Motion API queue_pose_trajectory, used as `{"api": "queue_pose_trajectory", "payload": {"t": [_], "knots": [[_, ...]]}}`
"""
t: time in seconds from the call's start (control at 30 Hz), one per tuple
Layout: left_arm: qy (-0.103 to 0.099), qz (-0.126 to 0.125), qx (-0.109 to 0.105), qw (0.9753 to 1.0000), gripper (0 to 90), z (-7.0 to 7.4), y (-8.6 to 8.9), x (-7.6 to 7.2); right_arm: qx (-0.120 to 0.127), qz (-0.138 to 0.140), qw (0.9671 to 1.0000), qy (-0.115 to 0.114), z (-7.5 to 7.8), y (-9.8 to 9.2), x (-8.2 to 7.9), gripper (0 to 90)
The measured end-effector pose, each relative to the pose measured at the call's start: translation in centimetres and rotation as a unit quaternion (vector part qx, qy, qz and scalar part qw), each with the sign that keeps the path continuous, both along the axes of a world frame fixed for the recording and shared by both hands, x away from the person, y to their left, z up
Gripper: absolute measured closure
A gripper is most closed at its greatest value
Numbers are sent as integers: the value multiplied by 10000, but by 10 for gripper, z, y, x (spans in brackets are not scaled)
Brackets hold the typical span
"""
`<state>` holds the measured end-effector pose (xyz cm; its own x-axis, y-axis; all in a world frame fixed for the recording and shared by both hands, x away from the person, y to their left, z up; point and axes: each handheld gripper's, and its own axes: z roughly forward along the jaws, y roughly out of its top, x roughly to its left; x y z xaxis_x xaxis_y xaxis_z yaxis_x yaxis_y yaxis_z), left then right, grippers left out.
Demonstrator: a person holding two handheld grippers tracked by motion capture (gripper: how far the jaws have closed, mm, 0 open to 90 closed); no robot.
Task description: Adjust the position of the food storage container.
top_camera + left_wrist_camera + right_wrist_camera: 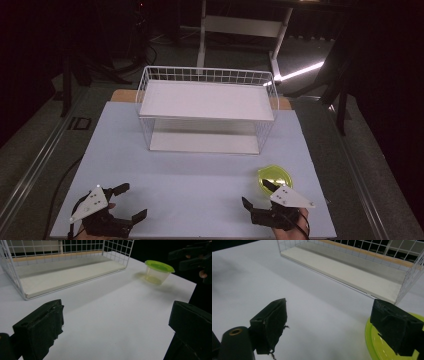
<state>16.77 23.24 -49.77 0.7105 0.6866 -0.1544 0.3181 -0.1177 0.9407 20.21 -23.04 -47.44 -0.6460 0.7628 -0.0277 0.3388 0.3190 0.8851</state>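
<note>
The right gripper [260, 198], jaws spread and empty, is hovering lower right beside the lidded plastic cup [158, 271], judged light, thin-walled, best pinched across its sides.

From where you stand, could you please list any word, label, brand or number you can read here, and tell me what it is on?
None: no readable text on anything.
Cup and its green lid: plain, no label.
Wire shelf: bare white boards, no marking.
Table: plain white.
Left tool and right tool: no lettering legible on the grey plates or black jaws.
</note>
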Motion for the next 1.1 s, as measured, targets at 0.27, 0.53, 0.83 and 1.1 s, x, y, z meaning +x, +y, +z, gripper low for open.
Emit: {"api": "queue_pose_trajectory", "payload": {"t": [0.27,0.53,0.83,1.1], "knots": [[-62,83,-266,9996,5,-3,-1,3,64,384,9992,-25,6,10,-8,140],[-127,127,-273,9995,5,-2,-2,2,389,720,9965,-159,32,15,-16,139],[-140,97,-332,9993,6,-1,-2,2,404,551,9971,-337,52,4,-5,134],[-104,54,-365,9993,6,-1,-2,2,621,222,9974,-276,61,-16,16,139]]}}
